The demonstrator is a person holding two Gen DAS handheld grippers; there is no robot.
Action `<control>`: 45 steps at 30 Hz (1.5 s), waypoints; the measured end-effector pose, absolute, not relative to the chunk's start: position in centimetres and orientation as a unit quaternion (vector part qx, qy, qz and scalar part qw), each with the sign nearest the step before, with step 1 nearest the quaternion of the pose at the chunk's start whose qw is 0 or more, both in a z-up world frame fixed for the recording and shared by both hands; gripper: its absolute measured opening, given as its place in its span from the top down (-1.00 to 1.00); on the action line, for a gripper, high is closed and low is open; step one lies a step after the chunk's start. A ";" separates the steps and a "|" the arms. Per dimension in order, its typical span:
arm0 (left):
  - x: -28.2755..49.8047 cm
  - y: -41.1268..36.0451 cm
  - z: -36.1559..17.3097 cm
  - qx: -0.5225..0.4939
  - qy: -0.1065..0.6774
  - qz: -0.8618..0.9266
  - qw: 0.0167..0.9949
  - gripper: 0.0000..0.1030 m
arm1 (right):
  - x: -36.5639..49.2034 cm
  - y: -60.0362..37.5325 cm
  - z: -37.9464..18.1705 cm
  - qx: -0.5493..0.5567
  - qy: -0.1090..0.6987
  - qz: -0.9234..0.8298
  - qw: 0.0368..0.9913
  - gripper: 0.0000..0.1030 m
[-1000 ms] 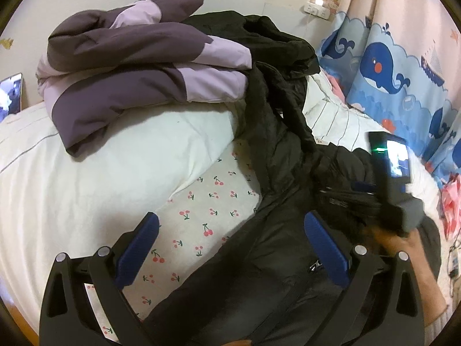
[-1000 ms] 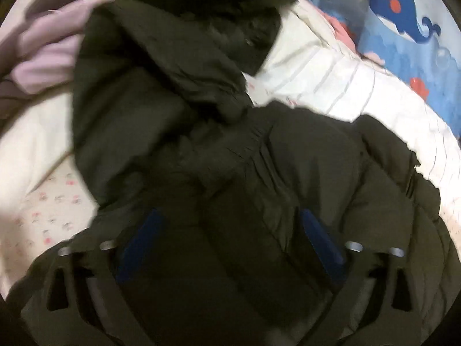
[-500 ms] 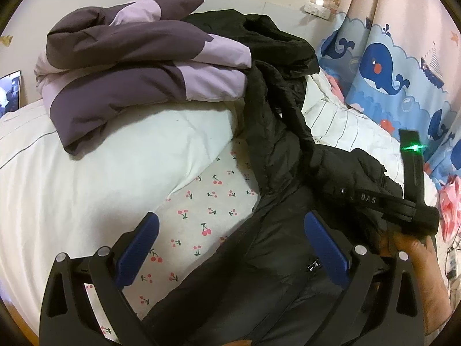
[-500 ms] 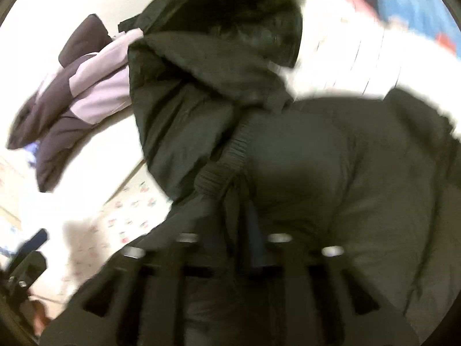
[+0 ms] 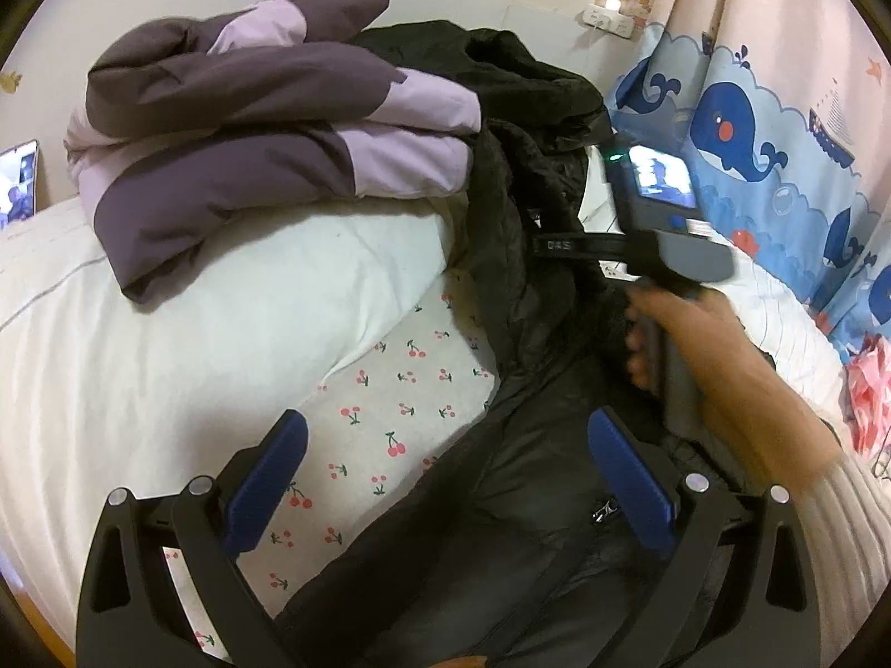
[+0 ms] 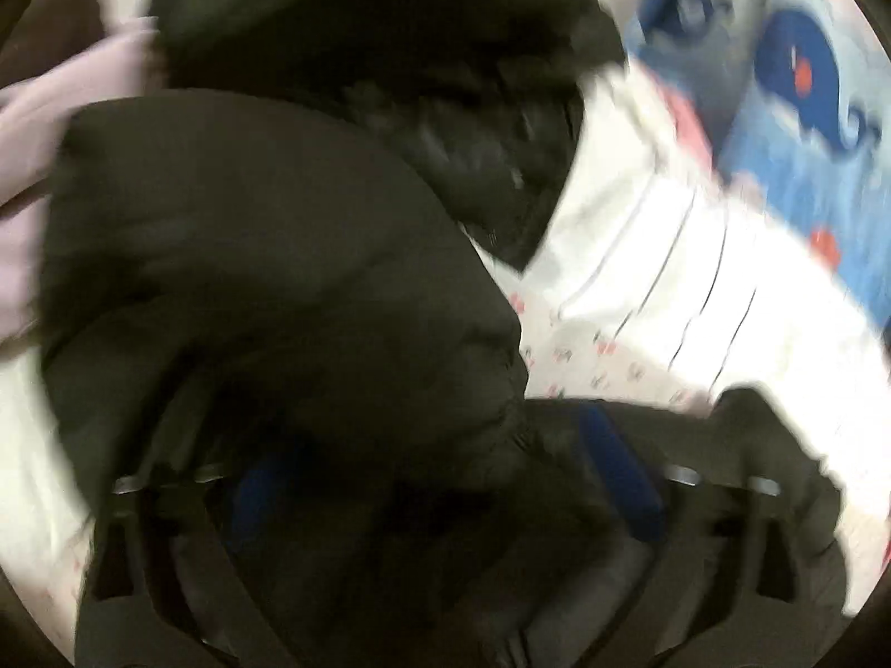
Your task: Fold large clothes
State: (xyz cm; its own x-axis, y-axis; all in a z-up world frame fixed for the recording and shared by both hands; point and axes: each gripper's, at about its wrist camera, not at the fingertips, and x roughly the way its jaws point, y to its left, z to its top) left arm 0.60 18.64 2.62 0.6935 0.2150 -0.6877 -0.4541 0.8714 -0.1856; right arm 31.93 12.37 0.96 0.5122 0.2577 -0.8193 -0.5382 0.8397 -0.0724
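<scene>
A black padded jacket (image 5: 534,445) lies lengthwise on the bed, its hood up by the wall. My left gripper (image 5: 445,479) stands open above the jacket's lower part and the cherry-print sheet (image 5: 401,389), with nothing pressed between its blue pads. In the left wrist view a hand (image 5: 718,345) holds my right gripper over the jacket's middle. The right wrist view is blurred. There my right gripper (image 6: 440,479) has its jaws closing on a bunched part of the black jacket (image 6: 250,222), likely a sleeve, carried over the jacket's body.
A folded purple and lilac jacket (image 5: 267,128) rests on a white pillow (image 5: 250,300) at the back left. A whale-print curtain (image 5: 752,128) hangs along the right. A lit screen (image 5: 19,178) leans at the far left, and pink cloth (image 5: 869,389) lies at the right edge.
My right gripper has swung from the jacket's right side up and left toward the middle, taking black fabric with it and baring white bedding on the right. My left gripper has kept still.
</scene>
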 end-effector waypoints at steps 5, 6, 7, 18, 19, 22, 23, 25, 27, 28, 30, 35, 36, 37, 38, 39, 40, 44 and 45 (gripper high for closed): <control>0.8 18.6 2.4 -0.173 0.353 0.178 0.902 -0.88 | 32.3 12.4 2.2 -0.162 0.418 0.205 0.870 0.92; 0.8 18.6 2.4 -0.174 0.351 0.178 0.902 -0.88 | 31.4 12.3 3.8 -0.183 0.388 0.198 0.881 0.92; 0.7 18.6 2.5 -0.174 0.349 0.179 0.903 -0.88 | 30.5 12.1 5.4 -0.204 0.356 0.190 0.892 0.92; 0.6 18.5 2.6 -0.174 0.344 0.185 0.904 -0.88 | 24.3 3.1 19.0 -0.293 0.199 0.112 0.928 0.92; 0.6 18.4 2.6 -0.172 0.344 0.186 0.904 -0.88 | 23.8 1.7 19.7 -0.293 0.196 0.103 0.930 0.92; 0.7 18.0 2.6 -0.166 0.343 0.183 0.906 -0.88 | 21.8 -3.2 20.9 -0.296 0.190 0.073 0.933 0.92; 0.8 17.9 2.6 -0.164 0.343 0.182 0.907 -0.88 | 21.2 -4.3 20.8 -0.300 0.190 0.066 0.933 0.92; 0.8 17.7 2.6 -0.162 0.345 0.180 0.907 -0.88 | 20.1 -7.3 20.2 -0.312 0.192 0.048 0.929 0.92; 0.9 17.6 2.5 -0.160 0.347 0.178 0.907 -0.88 | 18.7 -10.1 18.6 -0.330 0.197 0.028 0.923 0.92; 1.0 17.5 2.4 -0.158 0.347 0.178 0.907 -0.88 | 18.2 -11.0 17.9 -0.337 0.200 0.021 0.920 0.92; 1.1 17.1 2.3 -0.155 0.350 0.176 0.907 -0.88 | 16.9 -13.7 15.4 -0.350 0.207 0.001 0.914 0.92; 1.6 15.7 1.8 -0.137 0.360 0.165 0.908 -0.88 | 14.8 -19.6 6.1 -0.357 0.282 -0.034 0.890 0.92; 1.6 15.5 1.8 -0.133 0.361 0.163 0.909 -0.88 | 14.8 -20.6 3.5 -0.363 0.307 -0.037 0.879 0.92; 1.7 15.2 1.7 -0.128 0.362 0.160 0.909 -0.88 | 15.0 -21.4 1.1 -0.365 0.338 -0.033 0.867 0.91; 1.7 14.8 1.7 -0.123 0.364 0.157 0.910 -0.88 | 15.2 -21.8 -0.5 -0.361 0.361 -0.024 0.860 0.89; 1.8 14.6 1.6 -0.119 0.364 0.156 0.910 -0.88 | 14.9 -22.4 -1.4 -0.341 0.370 -0.001 0.864 0.84; 1.9 14.5 1.6 -0.116 0.365 0.155 0.910 -0.88 | 14.1 -23.3 -1.4 -0.311 0.366 0.022 0.877 0.75; 2.1 14.2 1.3 -0.111 0.370 0.156 0.909 -0.88 | 12.9 -27.7 2.2 -0.133 0.359 0.067 0.921 -0.57; 2.1 14.1 1.3 -0.111 0.371 0.156 0.909 -0.88 | 12.6 -29.5 3.2 -0.073 0.355 0.078 0.929 -0.73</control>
State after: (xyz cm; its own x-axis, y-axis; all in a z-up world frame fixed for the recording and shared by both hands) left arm 2.11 14.09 1.25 0.6759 0.2002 -0.7092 -0.3655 0.9268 -0.0868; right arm 12.56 -29.50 3.25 0.7357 0.0929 -0.6709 -0.1972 0.9770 -0.0810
